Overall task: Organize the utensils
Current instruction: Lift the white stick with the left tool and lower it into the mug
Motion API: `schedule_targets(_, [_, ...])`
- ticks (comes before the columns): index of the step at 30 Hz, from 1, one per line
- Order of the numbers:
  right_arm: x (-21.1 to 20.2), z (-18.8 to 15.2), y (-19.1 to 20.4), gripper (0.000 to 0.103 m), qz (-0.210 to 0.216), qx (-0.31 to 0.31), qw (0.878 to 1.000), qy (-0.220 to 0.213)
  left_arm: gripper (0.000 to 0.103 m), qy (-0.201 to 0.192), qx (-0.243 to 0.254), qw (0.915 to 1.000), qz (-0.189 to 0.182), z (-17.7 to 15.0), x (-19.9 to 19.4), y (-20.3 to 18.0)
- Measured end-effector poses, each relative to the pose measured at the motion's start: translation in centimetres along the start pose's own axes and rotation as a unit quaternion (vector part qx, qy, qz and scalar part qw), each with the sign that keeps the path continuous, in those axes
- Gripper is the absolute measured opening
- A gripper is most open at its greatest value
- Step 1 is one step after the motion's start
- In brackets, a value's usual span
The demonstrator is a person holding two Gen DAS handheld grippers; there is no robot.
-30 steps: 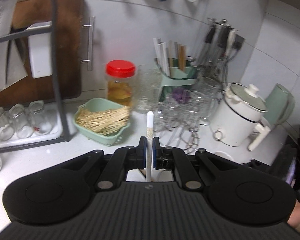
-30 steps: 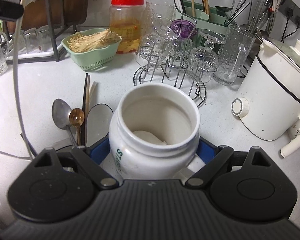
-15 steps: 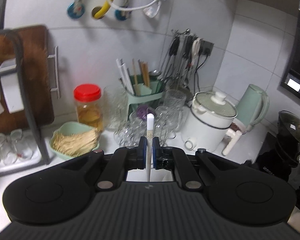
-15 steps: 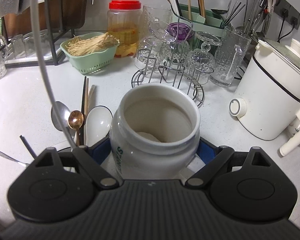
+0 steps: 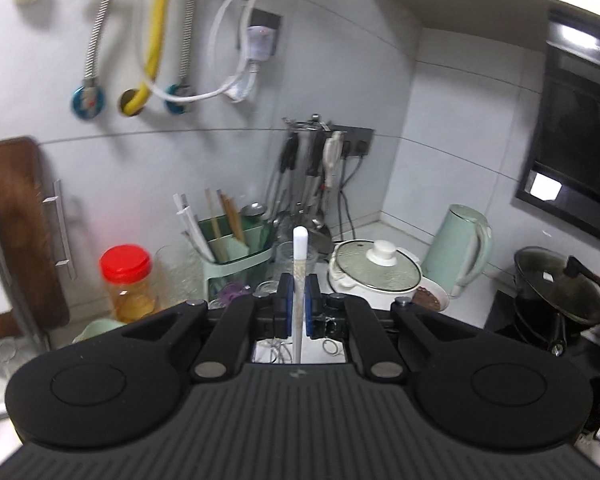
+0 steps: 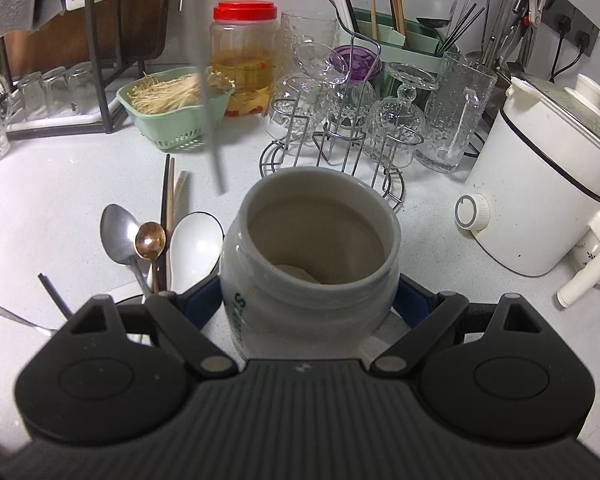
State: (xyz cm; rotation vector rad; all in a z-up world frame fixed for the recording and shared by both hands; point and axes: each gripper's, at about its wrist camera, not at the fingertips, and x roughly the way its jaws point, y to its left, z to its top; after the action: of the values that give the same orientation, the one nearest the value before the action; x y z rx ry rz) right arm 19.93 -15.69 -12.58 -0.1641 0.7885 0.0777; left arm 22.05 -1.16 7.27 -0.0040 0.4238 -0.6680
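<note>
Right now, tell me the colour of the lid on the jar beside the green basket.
Red. The lid shows best in the right wrist view.

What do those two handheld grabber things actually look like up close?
Both look alike: the left gripper and right gripper have a matte black ribbed body, two round black discs, black linkage arms with silver pivot pins, and blue pads on the fingers. No cables or sleeves show.

White tiled walls (image 5: 452, 128) meet in a corner above a pale speckled countertop (image 6: 60, 184).
</note>
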Motion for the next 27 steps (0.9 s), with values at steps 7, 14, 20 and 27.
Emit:
schedule_targets(7, [-0.1,-0.1,0.0,0.093,-0.001,0.0,1.0,-0.003,0.006,0.041,-0.002,0.9987,-0.03,-1.4,3.6,-1.2])
schedule_targets(14, [-0.2,-0.3,0.0,0.093,0.0,-0.002,1.0,-0.009,0.006,0.11,0.009,0.9932,-0.037,-3.6,7.3,-1.6])
schedule_targets(20, [-0.2,-0.2,0.0,0.093,0.0,-0.001,1.0,-0.008,0.006,0.169,-0.007,0.9846,-0.045,-4.1,9.2,-0.8])
schedule_targets(27, [-0.1,-0.2,0.0,0.093,-0.001,0.0,1.0,-0.008,0.006,0.212,0.0,0.977,-0.024,-4.2,10.9,-0.5])
